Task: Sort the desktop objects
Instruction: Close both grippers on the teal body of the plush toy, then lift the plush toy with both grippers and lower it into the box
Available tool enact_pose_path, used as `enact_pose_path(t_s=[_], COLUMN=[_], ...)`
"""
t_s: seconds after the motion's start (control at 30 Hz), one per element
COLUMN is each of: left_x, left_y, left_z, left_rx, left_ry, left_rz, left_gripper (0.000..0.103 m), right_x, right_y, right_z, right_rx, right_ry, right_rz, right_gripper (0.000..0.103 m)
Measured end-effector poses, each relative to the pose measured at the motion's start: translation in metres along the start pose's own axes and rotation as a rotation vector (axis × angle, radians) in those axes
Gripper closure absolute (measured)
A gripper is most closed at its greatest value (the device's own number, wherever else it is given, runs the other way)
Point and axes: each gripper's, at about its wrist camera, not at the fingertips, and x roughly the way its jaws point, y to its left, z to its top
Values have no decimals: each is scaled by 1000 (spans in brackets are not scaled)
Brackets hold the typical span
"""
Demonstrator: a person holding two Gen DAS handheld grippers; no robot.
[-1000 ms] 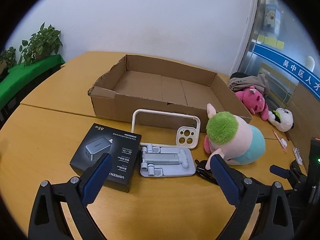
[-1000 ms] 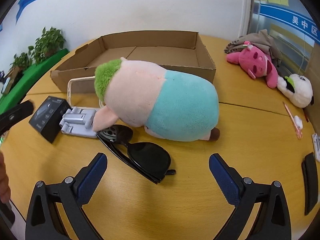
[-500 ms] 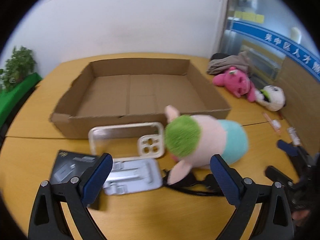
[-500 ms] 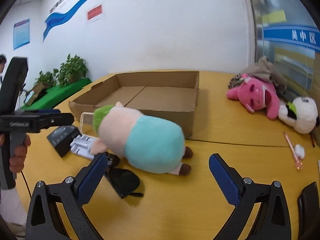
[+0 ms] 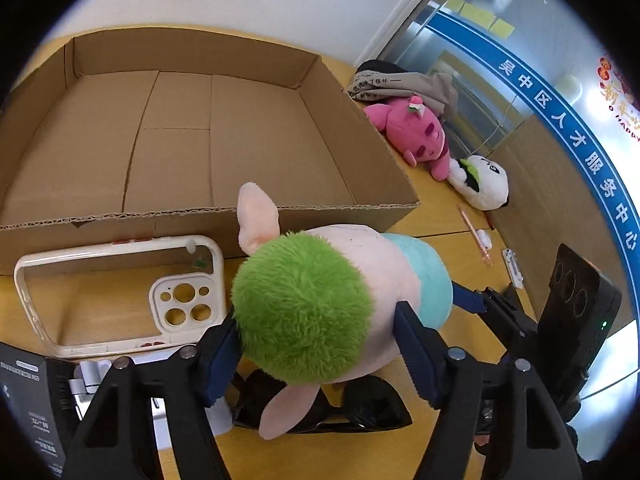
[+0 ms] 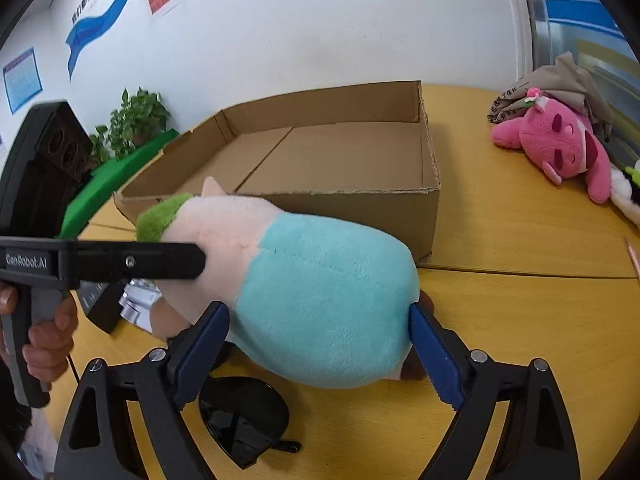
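Straddling the plush [image 5: 320,304] from both ends, the two tongs shared one bulky load. The left tongs [image 5: 316,354] pressed against its green head, the right tongs [image 6: 318,350] against its teal rear; both looked clamped on it, likely because it was too wide and soft for one pair. The plush lay on the surface [image 6: 520,312], over the sunglasses [image 6: 244,424], just in front of the open box [image 5: 200,140]. That box seemed the likely destination. A phone case [image 5: 120,292] leaned against its front wall.
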Motion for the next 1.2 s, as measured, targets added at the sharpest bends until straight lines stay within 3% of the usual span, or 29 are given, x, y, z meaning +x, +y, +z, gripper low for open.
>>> enact_pose_path(t_s=[0.13, 0.2, 0.3, 0.47, 0.67, 0.77, 0.93, 1.2], left_x=[-2, -6, -23, -93, -203, -241, -276, -286], left_y=[-5, -9, -13, -37, -65, -68, -68, -47], left_z=[-6, -7, -8, -1, 39, 65, 105, 176], left_rx=[23, 45, 61, 153, 281, 325, 365, 327], left_ry=[-12, -26, -61, -221, -511, -611, -703, -750], left_rz=[-1, 21, 34, 24, 58, 90, 176, 294], left_gripper=[51, 52, 54, 54, 54, 53, 53, 53], right_x=[4, 2, -14, -70, -141, -161, -158, -118], right_y=[-3, 2, 13, 44, 97, 122, 144, 162], right_z=[-8, -11, -13, 8, 88, 131, 201, 287], right_rx=[40, 40, 34, -1, -134, -199, -229, -221], right_ry=[0, -12, -41, -209, -456, -544, -601, -591], right_rz=[-13, -19, -5, -6, 16, 26, 75, 140], right_gripper=[19, 31, 42, 44, 46, 47, 48, 50])
